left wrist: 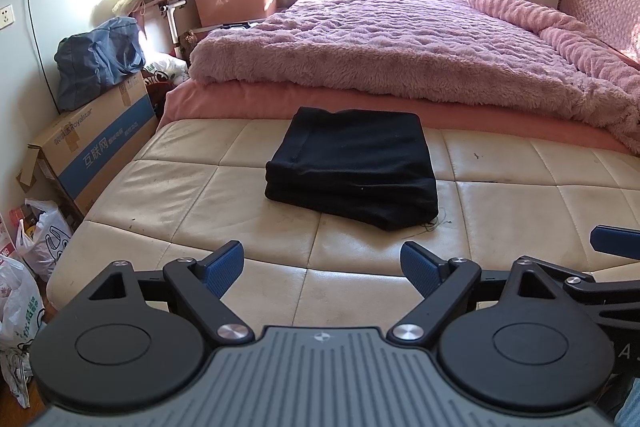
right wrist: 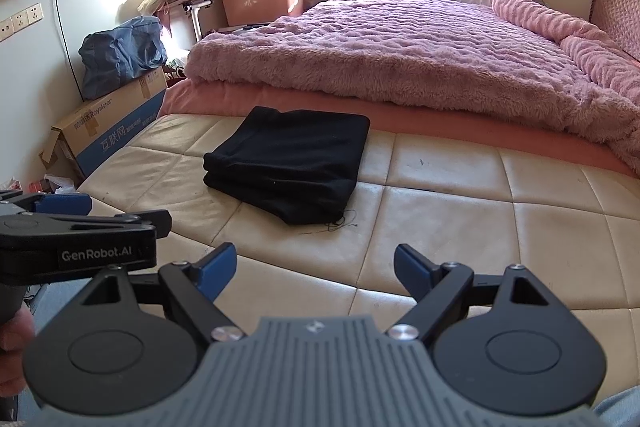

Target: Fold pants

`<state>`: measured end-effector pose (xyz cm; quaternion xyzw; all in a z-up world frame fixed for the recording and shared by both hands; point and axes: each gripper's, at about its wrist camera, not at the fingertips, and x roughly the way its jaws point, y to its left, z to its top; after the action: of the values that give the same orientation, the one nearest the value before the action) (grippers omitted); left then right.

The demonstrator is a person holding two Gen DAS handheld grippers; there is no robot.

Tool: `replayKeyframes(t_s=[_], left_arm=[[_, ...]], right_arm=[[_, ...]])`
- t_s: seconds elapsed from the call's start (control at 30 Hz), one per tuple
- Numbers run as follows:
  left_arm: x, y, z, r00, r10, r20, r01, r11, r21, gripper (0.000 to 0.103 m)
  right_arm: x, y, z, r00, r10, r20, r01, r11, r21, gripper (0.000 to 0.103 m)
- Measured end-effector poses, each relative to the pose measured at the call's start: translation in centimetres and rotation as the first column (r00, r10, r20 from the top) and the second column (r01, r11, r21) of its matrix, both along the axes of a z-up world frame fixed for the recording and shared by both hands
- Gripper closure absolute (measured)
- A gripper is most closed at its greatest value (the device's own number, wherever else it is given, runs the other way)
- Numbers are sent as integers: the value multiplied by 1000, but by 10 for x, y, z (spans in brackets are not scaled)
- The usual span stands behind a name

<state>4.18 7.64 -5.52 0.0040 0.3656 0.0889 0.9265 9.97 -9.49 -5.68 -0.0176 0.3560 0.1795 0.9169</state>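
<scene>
Black pants (left wrist: 352, 167) folded on cream bench (left wrist: 168, 195), my left gripper (left wrist: 322, 267) and right gripper (right wrist: 314, 269) both spread, holding nothing, short of the pants

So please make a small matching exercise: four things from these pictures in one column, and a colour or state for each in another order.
Things:
1. pants
2. blanket
3. cardboard box
4. left tool

States:
a. fluffy, purple
b. open, holding nothing
c. black, folded in a stack
d. brown with a blue band

Pairs: 1-c, 2-a, 3-d, 4-b

Folded black pants (left wrist: 352, 163) lie on the cream quilted bench (left wrist: 200, 199).
</scene>
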Motion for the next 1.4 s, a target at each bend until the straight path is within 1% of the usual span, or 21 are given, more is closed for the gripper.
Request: replayKeyframes(t_s=[0.7,1.03,1.4], left_arm=[[0,-4,2,1000,-4,2,4,1000,1,0],[-1,-4,5,1000,-19,20,20,999,-30,1],[-2,-2,4,1000,-7,20,7,1000,-25,1]], right_arm=[[1,0,-2,1000,1,-10,-1,1000,3,21],[1,-1,-2,1000,2,-9,-2,1000,5,21],[1,-1,-1,1000,3,-9,-3,1000,8,21]])
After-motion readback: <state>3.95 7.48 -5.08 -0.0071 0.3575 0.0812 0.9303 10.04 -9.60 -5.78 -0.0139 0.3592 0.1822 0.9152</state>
